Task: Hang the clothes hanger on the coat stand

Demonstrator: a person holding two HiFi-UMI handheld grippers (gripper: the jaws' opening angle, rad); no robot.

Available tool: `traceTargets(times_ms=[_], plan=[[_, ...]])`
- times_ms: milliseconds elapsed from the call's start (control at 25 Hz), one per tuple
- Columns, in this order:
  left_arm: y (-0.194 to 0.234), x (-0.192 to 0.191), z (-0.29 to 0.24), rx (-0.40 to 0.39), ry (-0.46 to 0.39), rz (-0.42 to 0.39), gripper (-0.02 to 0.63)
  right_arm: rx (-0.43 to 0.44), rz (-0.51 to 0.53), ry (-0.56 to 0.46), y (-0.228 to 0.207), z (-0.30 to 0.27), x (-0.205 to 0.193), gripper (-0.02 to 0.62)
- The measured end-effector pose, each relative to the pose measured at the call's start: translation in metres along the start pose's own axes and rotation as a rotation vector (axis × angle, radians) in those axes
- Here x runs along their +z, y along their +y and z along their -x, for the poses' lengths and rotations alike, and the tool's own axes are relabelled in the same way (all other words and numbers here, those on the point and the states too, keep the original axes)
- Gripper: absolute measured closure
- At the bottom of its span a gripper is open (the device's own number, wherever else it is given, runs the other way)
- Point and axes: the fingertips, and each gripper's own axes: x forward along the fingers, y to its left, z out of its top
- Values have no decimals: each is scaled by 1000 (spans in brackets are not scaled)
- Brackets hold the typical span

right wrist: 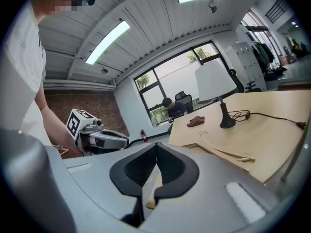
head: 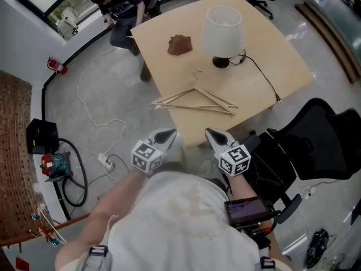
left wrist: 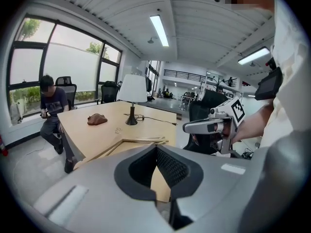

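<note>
Left gripper (head: 167,134): I have it low in front of the body, just short of the near edge of the surface (head: 271,55), aimed toward it
Left fingers (left wrist: 171,168): pressed together, nothing between them
Right gripper (head: 212,133): level with the left one and a little apart from it, also short of the surface edge
Right fingers (right wrist: 136,168): pressed together, and I see nothing pinched
Hanger (head: 194,100): pale wood, lying flat on the surface near its closest edge, just ahead of both grippers; its metal hook points toward the lamp (head: 223,33); neither gripper touches it
Lamp: white shade on a dark base, upright on the surface beyond the hanger
Cable (head: 262,75): dark, running from the lamp base to the right edge of the surface
Brown lump (head: 179,45): on the surface left of the lamp; I cannot tell what it is
Seated person (head: 121,10): dark shirt, at the far corner of the surface
Chair (head: 321,140): black, on my right, beside the surface
</note>
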Motion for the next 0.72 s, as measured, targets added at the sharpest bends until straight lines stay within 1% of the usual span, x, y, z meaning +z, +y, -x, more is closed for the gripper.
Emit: traceTargets(times_ms=[120,240,360,440,600,680,720], plan=[[12,2,-17,-12,27,-3,604,-22,-11,2,-11,-5,2,580],[38,5,-37,-3,55,-10,604,-59,-23,6,-24,-13,5,581],[72,6,-61,-1,108,-64,604,-108,-39,9,-38,-21,11,580],[96,7,-80,-13,144,-112,603,-129,-39,13,-43,-29,17,580],[139,8,-123,-38,210,-173,603,-182,-29,28,-58,-44,27,580],[154,7,-141,-46,258,-200,584,-211,-41,30,-65,-52,31,580],[158,8,-150,-53,285,-215,554,-224,-47,33,-67,-57,32,580]])
